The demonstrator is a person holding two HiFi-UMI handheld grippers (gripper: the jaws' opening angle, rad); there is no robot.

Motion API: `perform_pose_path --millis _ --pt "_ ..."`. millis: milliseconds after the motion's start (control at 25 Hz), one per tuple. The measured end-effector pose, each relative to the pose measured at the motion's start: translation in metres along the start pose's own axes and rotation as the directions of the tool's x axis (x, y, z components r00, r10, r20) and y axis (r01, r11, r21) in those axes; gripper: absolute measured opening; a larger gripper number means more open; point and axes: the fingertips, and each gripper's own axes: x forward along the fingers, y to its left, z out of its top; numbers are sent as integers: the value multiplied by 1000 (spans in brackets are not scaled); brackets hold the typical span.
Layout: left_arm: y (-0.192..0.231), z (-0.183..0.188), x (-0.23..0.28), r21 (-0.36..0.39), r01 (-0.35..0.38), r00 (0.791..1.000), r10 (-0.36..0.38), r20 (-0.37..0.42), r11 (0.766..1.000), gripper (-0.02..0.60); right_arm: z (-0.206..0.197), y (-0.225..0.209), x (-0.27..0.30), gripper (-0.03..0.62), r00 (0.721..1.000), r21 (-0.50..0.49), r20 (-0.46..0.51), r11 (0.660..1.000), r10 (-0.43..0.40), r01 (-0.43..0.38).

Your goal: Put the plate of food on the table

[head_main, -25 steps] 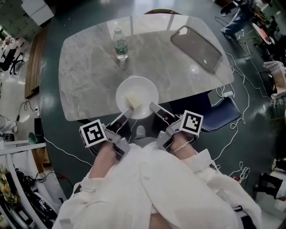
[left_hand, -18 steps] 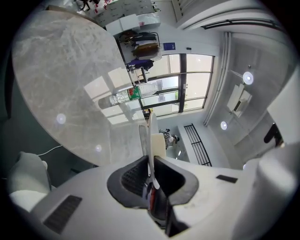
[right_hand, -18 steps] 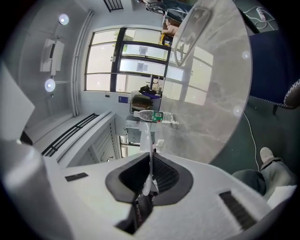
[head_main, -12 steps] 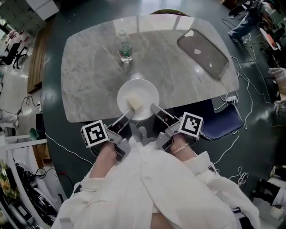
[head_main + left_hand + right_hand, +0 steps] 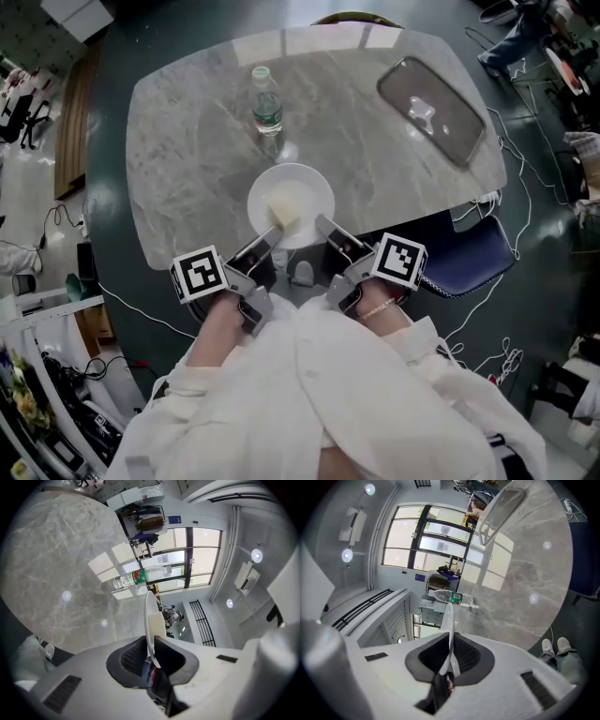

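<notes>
A white plate (image 5: 306,195) with a pale block of food (image 5: 284,207) on it sits over the near edge of the grey marble table (image 5: 187,150). My left gripper (image 5: 269,235) is shut on the plate's near-left rim, and my right gripper (image 5: 322,225) is shut on its near-right rim. In the left gripper view the plate (image 5: 151,620) appears edge-on between the jaws, with the food (image 5: 157,623) beside it. The right gripper view also has the plate's rim (image 5: 449,632) pinched between the jaws.
A clear water bottle (image 5: 266,105) with a green label stands on the table beyond the plate. A dark glass tray (image 5: 436,111) lies at the table's far right. A blue chair (image 5: 473,251) and loose cables (image 5: 487,309) are on the floor to the right.
The plate, held by both grippers, has shifted slightly further over the table. The view has drifted a little.
</notes>
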Motion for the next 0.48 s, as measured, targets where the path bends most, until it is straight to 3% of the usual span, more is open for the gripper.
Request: perform_pose_path --millis 160,320,480 --pt "5 13 6 59 -8 1000 9 -15 998 41 4 -1 11 12 1000 0 -9 1000 -8 8" --pt "17 19 9 148 -60 996 68 -52 987 57 6 -8 23 12 999 -3 -29 1000 -28 28" --pt "30 31 15 187 -106 991 119 -59 977 72 10 -19 38 12 999 27 -27 999 -45 46"
